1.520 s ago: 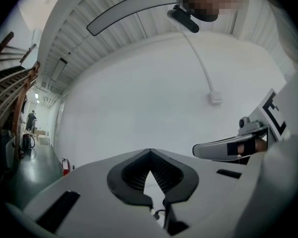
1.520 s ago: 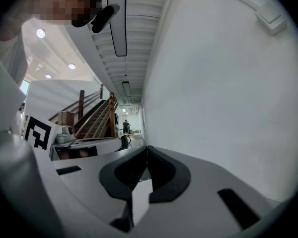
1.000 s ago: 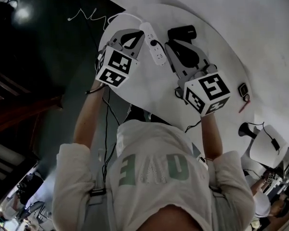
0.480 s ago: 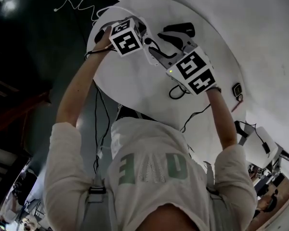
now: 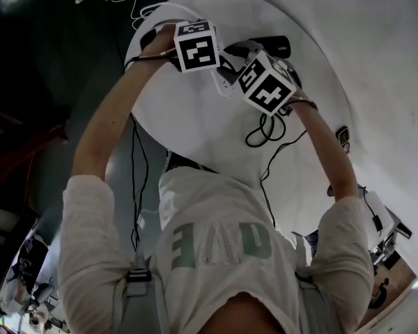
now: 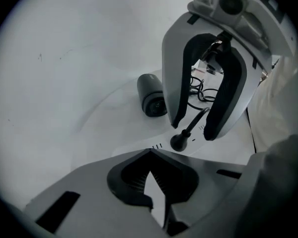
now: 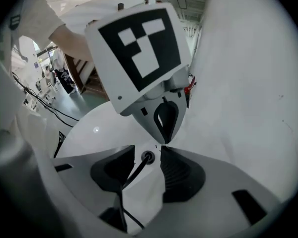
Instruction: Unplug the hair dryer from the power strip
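- Right gripper view has the black plug point(image 7: 147, 157) dead centre, seated in the white power strip point(image 6: 141, 147), its cable point(image 7: 131, 175) running back toward the camera.
- And the right gripper point(image 6: 193, 130) is released: its jaws have just been opening and now stand wide, one on either side of the plug, with clear gaps to both pads.
- Left gripper point(image 7: 164, 141) is clenched, tips together with nothing between them, pointing down at the strip just beside the plug; whether the tips press on the strip I cannot tell.
- Its marker cube point(image 7: 139, 48) fills the top of the right gripper view.
- The hair dryer point(image 6: 151, 95) lies on its side on the round white table point(image 5: 188, 124), just beyond the strip, barrel end facing the left gripper's camera.
- Head view shows a loose coil of black cord point(image 5: 265, 127) on the table near the person's right wrist, both arms stretched out over the strip.
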Available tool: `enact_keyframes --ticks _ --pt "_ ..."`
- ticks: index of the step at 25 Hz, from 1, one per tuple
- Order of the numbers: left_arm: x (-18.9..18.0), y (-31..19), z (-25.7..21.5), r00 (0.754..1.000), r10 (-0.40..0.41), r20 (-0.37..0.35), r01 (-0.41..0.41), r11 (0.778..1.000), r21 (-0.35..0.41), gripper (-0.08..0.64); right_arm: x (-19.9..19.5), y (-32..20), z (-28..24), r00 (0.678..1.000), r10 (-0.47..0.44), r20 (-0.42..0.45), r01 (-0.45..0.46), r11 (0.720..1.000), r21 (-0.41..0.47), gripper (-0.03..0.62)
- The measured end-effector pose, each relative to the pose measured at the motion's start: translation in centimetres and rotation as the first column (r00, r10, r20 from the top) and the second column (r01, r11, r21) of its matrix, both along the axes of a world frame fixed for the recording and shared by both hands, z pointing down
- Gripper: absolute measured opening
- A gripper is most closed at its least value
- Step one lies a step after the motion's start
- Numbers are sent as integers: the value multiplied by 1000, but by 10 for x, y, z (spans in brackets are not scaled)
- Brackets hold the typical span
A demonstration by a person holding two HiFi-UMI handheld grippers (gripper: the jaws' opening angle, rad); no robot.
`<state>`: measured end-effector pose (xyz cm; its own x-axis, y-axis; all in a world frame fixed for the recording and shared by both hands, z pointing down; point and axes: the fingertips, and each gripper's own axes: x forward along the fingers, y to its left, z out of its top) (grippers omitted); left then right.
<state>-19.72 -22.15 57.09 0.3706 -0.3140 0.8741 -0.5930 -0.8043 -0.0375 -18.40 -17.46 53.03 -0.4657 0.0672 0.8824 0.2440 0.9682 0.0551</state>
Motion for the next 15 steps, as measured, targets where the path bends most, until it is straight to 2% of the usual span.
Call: enact_keyframes --ticks 4,10,15 --pt "-2 1 0 999 -12 -32 10 999 -46 9 -2 -1 10 999 -9 -31 9 1000 0 172" --pt "-1 0 -1 1000 -5 -14 4 999 -36 9 -3 0 18 999 -11 -46 11 1000 -13 170" --pt "0 1 0 999 -20 -35 18 998 -57 9 -2 2 31 994 8 -109 -14 999 -52 155"
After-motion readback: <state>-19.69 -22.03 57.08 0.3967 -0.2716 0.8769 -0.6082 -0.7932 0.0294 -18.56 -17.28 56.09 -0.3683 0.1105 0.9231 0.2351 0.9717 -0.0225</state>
